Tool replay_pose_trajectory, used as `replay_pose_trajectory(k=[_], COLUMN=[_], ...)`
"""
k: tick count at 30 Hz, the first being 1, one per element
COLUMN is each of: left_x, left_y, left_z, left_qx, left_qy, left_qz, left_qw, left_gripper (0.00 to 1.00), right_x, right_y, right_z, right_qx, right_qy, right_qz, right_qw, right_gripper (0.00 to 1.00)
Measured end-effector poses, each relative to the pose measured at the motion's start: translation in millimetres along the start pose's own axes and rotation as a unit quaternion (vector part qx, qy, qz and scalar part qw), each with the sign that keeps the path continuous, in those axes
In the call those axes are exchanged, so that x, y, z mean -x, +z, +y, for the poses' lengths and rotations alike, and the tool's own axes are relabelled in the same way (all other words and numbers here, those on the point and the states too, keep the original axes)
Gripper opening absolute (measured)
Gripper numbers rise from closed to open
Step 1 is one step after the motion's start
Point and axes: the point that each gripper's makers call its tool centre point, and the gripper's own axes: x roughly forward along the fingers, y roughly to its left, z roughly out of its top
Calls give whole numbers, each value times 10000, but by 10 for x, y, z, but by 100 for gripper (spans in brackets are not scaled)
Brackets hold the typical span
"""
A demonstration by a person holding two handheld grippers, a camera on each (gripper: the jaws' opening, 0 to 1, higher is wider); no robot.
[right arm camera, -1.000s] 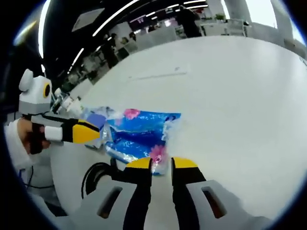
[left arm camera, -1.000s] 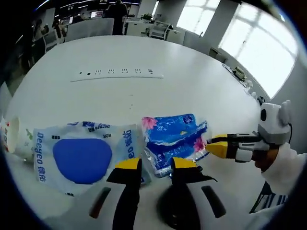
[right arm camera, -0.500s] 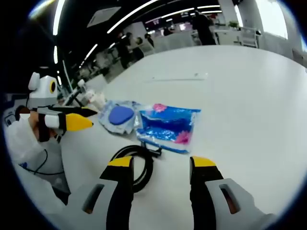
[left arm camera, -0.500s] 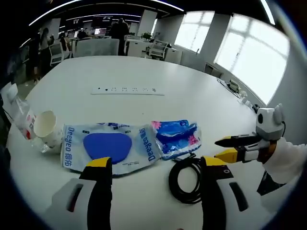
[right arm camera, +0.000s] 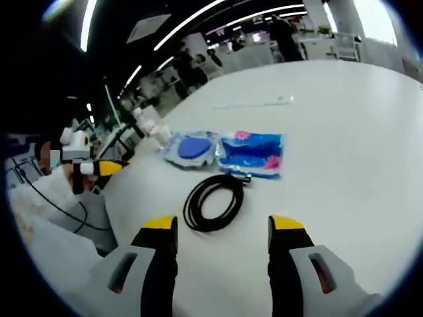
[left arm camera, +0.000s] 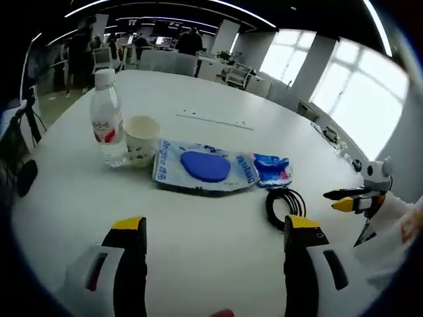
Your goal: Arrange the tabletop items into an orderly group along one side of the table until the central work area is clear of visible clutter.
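Now both tools (left arm camera: 210,228) (right arm camera: 223,224) agape above coiled cable (right arm camera: 213,203).

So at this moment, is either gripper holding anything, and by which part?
Nothing is held. The left gripper and right gripper are both open with bare table between their jaws, apart from the coiled black cable and the blue plastic tissue pack.

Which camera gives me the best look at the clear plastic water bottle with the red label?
The left gripper view. There the clear plastic water bottle with the red label stands upright and whole beside the white paper cup. In the right gripper view it is only a small, blurred pale shape at the far end of the row.
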Motion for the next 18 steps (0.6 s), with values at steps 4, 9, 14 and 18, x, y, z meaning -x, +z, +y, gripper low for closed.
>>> replay_pose_trajectory(k=[4,9,14,18], left_x=[177,273,298,285], left_y=[-45,-155,-160,-136], left_z=[203,352,414,433], left_qx=[56,-66,218,174], left_qy=[188,456,564,610], left_qz=[-13,173,77,114], left_qw=[9998,9988,9981,9979], left_gripper=[91,93,93,93], right_x=[92,114,108,97], right_y=[-75,-128,-93,-80], right_z=[29,57,68,79], right_qx=[-192,-318,-403,-403], right_qy=[19,84,108,124], right_qz=[-34,-3,-33,-22], right_qw=[9998,9995,9991,9991], right_gripper=[53,53,53,52])
